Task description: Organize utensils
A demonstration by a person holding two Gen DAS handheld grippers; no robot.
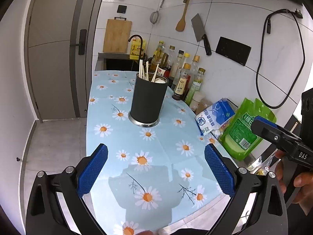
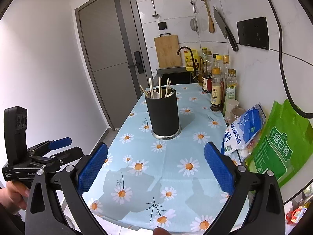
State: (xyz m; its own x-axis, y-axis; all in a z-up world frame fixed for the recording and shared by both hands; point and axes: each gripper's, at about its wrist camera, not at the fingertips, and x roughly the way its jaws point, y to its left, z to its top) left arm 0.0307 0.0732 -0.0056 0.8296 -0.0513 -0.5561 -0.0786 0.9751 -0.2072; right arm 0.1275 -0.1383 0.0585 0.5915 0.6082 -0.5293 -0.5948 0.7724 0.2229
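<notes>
The tall black cylindrical utensil holder with a steel base [image 1: 147, 101] stands upright on the counter [image 1: 109, 141], which is covered by a light blue cloth printed with daisies. In the left wrist view it is at about 12 o'clock from the left hand-held gripper [image 1: 156, 173], well apart from the blue pads; in the right wrist view it is also near 12 o'clock, slightly toward 11, from the right hand-held gripper [image 2: 156, 172]. Its long axis is vertical. Neither hand looks clearly nearer to it; I cannot tell which one is.

Both hand-held grippers have their jaws spread wide and nothing is between the pads. Only bare cloth lies under them.

Inside the holder I count about five pale wooden chopsticks [image 2: 160, 89] that lean in different directions, and at least one white spoon [image 2: 155, 94]; the exact number is hard to read. No loose utensil is visible on the cloth, so the organizing seems nearly finished or finished. Along the wall at 2 o'clock stand several sauce bottles [image 2: 216, 87], one white-blue bag [image 2: 241, 131] and one green bag [image 2: 281, 145].
</notes>
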